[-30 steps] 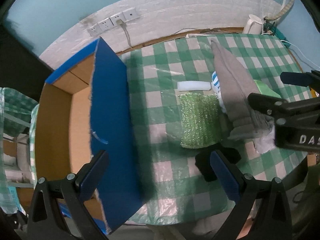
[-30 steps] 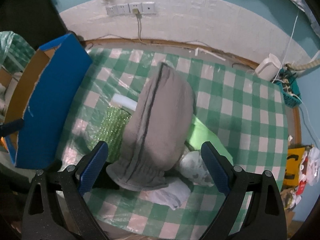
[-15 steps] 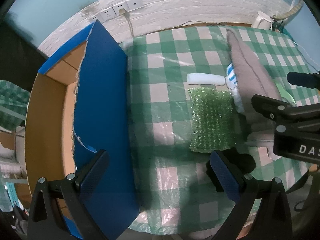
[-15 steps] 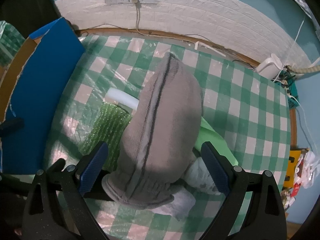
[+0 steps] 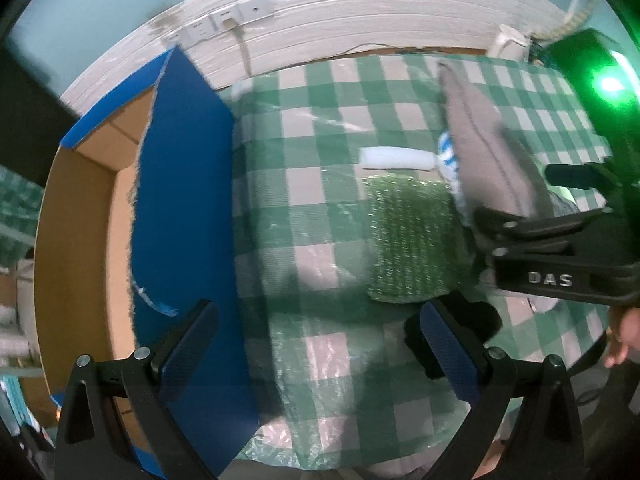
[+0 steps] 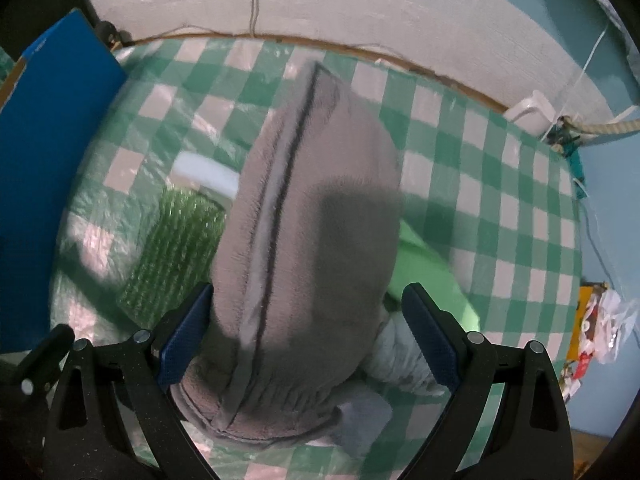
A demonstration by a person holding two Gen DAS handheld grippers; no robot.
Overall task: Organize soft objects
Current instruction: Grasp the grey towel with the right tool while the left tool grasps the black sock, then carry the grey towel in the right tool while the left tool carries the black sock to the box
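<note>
Right claw [image 6: 306,340] is spread wide around the grey fleece hat [image 6: 308,240], pads either side of its cuffed end, not pinching it. The hat lies on top of the pile on the checked bench [image 6: 480,184], over a green bubble-wrap sheet [image 6: 176,244], a white foam strip [image 6: 206,172] and a light-green cloth [image 6: 428,268]. Left claw [image 5: 316,354] is wide open and empty, above the bench edge beside the blue cardboard box [image 5: 184,184], near a black item [image 5: 476,324].
</note>
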